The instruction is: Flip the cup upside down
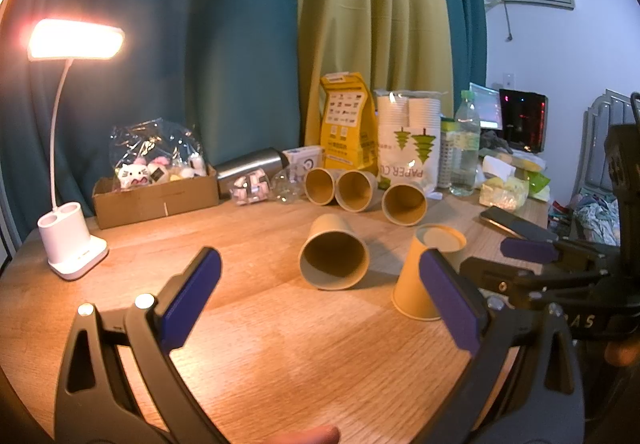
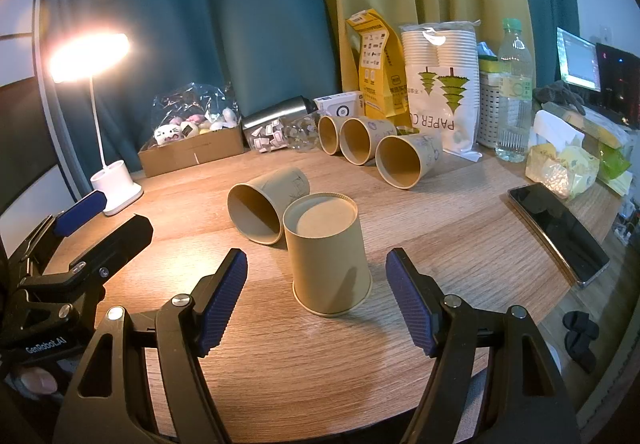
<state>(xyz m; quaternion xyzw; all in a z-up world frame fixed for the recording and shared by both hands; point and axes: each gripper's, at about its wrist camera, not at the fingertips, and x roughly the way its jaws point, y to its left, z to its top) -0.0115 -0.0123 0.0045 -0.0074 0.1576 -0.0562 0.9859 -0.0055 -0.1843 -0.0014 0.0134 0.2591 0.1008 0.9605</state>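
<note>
Five cups: one inverted, four lying on their sides
Inverted cup (image 2: 330,256): base up, rim flat on the table (image 2: 460,228); just ahead of the right tongs (image 2: 316,296), centred on the gap between the pads, touching neither
Right tongs: spread wide, nothing held; blue ribbed pads either side of the inverted cup's lower half
Left tongs (image 1: 320,304): spread wide, empty; inverted cup (image 1: 424,276) partly hidden behind the right-hand pad
Nearest fallen cup (image 1: 334,252): straight ahead of the left tongs, mouth facing them; just left of the inverted cup in the right wrist view, close to it, contact unclear
Row of three fallen cups (image 2: 372,146): farther ahead of both tongs, mouths facing them, near the paper-cup pack (image 2: 444,84)
Phone (image 2: 558,232): flat, off to the right of the right tongs
Desk lamp (image 1: 74,148): lit, far left of the left tongs
</note>
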